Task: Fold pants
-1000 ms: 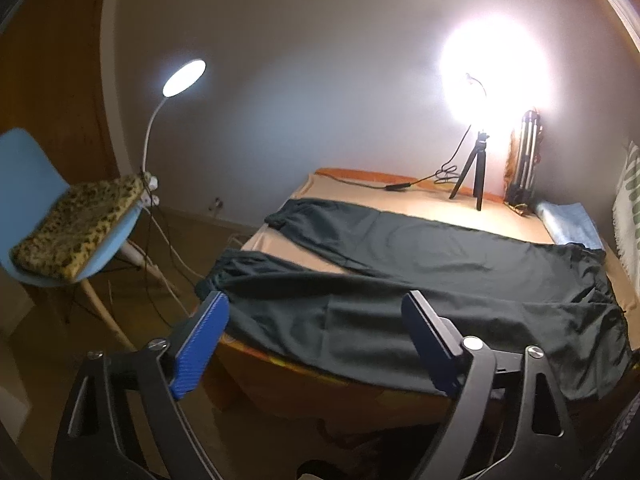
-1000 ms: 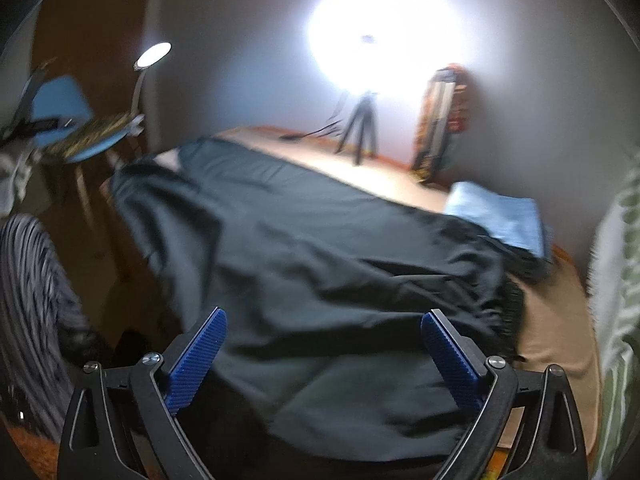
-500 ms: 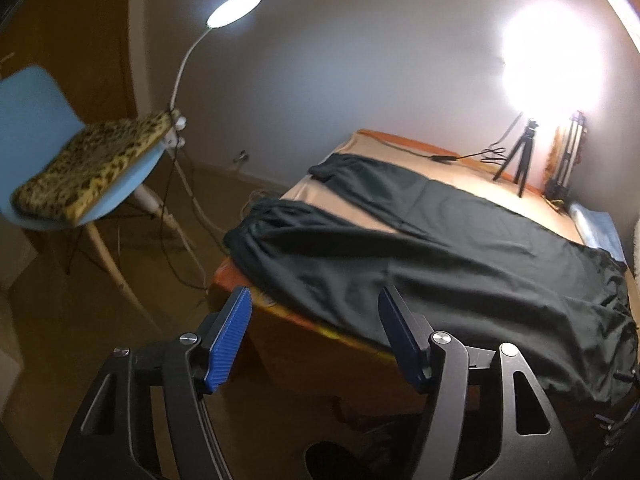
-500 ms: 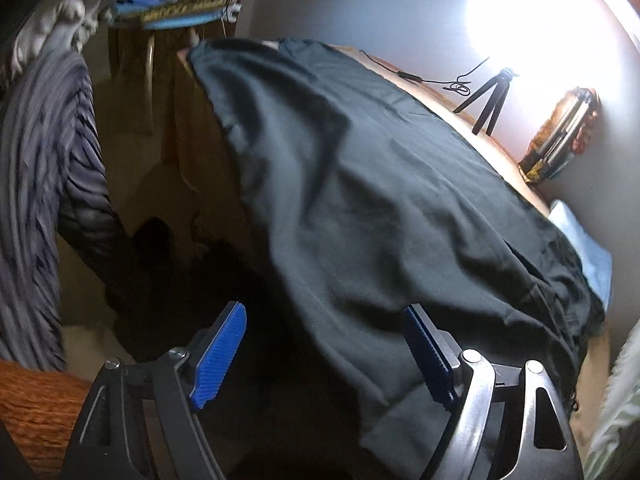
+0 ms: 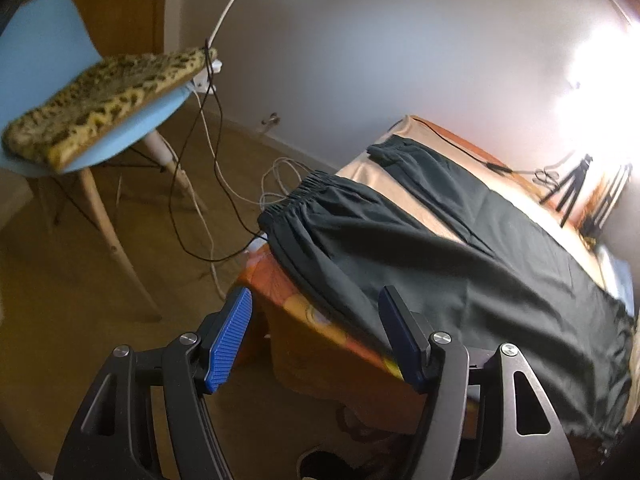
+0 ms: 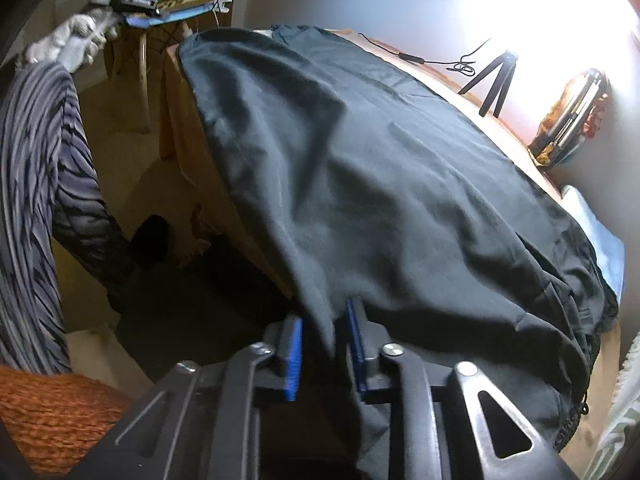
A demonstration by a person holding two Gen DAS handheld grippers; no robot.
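Observation:
Dark pants (image 5: 460,248) lie spread across the table, both legs pointing to the left end; the near leg's elastic cuff (image 5: 304,196) hangs over the table's corner. My left gripper (image 5: 316,320) is open and empty, just short of the near leg's edge at the front of the table. In the right wrist view the pants (image 6: 380,168) fill the frame. My right gripper (image 6: 324,320) has closed on a fold of the pants' near edge, with cloth between the blue pads.
The table (image 5: 320,336) has an orange cover. A blue chair with a leopard cushion (image 5: 108,96) and loose cables stand left of it. A tripod (image 5: 572,188) with a bright lamp and a folded blue cloth (image 6: 604,240) sit at the table's far side.
My right gripper moved in to the pants' near edge and closed on the cloth. My left gripper moved closer to the table's left corner and stayed open.

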